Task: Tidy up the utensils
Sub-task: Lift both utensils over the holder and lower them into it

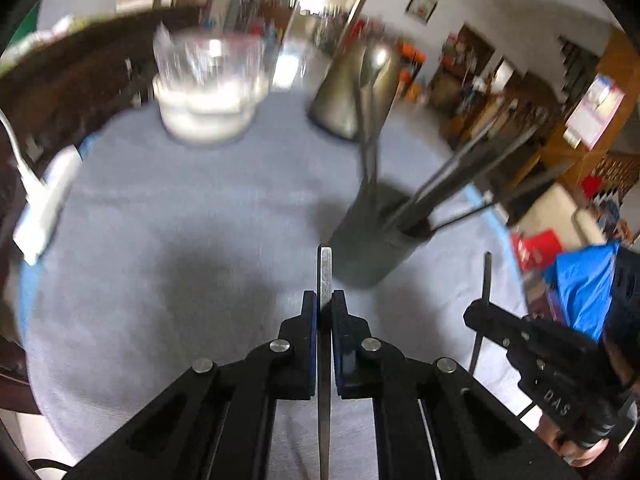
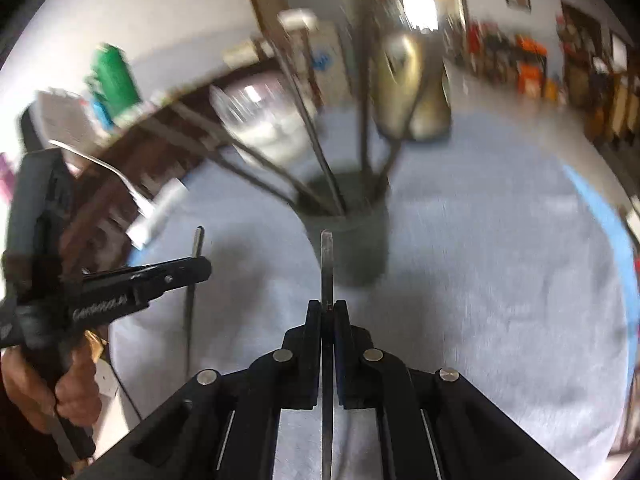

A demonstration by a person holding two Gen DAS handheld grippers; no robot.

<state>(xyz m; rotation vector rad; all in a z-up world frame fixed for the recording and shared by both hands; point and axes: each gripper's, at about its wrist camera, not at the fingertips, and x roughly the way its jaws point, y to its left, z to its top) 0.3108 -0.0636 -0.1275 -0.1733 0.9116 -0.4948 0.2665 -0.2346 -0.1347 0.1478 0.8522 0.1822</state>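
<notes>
A dark grey utensil holder (image 1: 370, 248) stands on the grey cloth with several metal utensils (image 1: 370, 120) leaning out of it. My left gripper (image 1: 325, 300) is shut on a flat metal utensil handle (image 1: 324, 272) that points at the holder, just short of it. My right gripper (image 2: 327, 308) is shut on another flat metal utensil handle (image 2: 327, 264), also close in front of the holder (image 2: 352, 244). Each gripper shows in the other's view, the right gripper (image 1: 486, 316) at the left view's right side, the left gripper (image 2: 198, 268) at the right view's left side.
A clear glass jar (image 1: 208, 88) and a brass vessel (image 1: 352, 92) stand at the far side of the round table (image 1: 160, 240). A white power strip (image 1: 44, 204) lies at the left edge. Both views are blurred by motion.
</notes>
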